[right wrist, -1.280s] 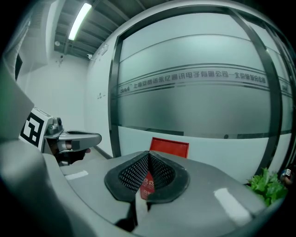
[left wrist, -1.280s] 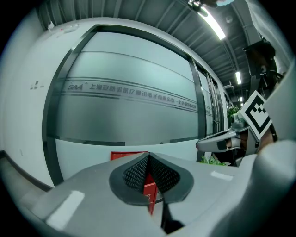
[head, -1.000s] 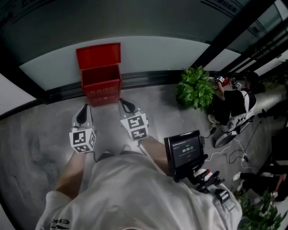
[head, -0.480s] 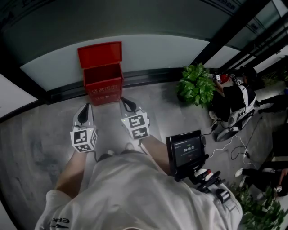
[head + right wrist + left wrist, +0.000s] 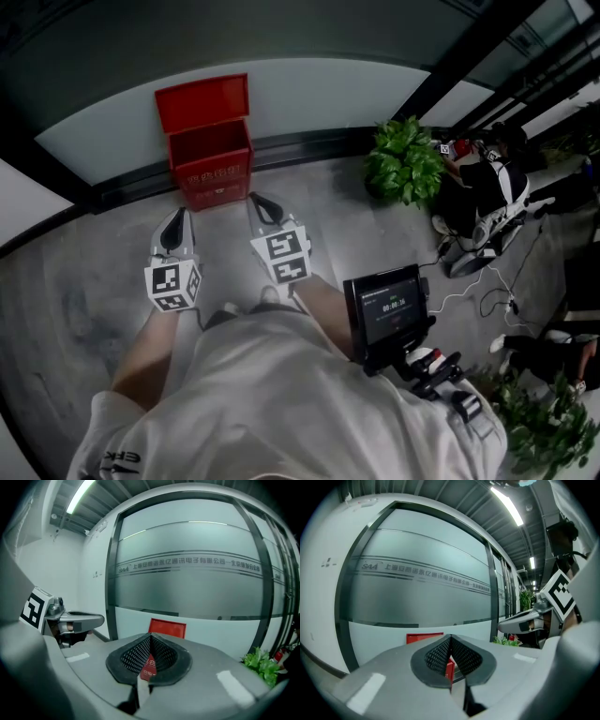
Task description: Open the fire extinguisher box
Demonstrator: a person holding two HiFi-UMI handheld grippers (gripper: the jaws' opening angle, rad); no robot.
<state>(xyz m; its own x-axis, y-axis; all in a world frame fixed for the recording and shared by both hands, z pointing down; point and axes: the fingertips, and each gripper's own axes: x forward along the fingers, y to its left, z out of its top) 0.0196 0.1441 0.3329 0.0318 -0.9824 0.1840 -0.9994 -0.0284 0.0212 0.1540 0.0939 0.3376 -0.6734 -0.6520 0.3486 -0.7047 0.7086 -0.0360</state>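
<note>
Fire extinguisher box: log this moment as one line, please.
fire extinguisher box: lid up, inside exposed | left gripper: shut, empty, short of box | right gripper: shut, empty, short of box

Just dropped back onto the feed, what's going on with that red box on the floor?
A person stands facing the red fire extinguisher box, which sits on the floor against the frosted glass wall. Its lid is already raised at the back, so the box is open on top. The left gripper and the right gripper are both shut and empty. They are held side by side short of the box, touching nothing.
</note>
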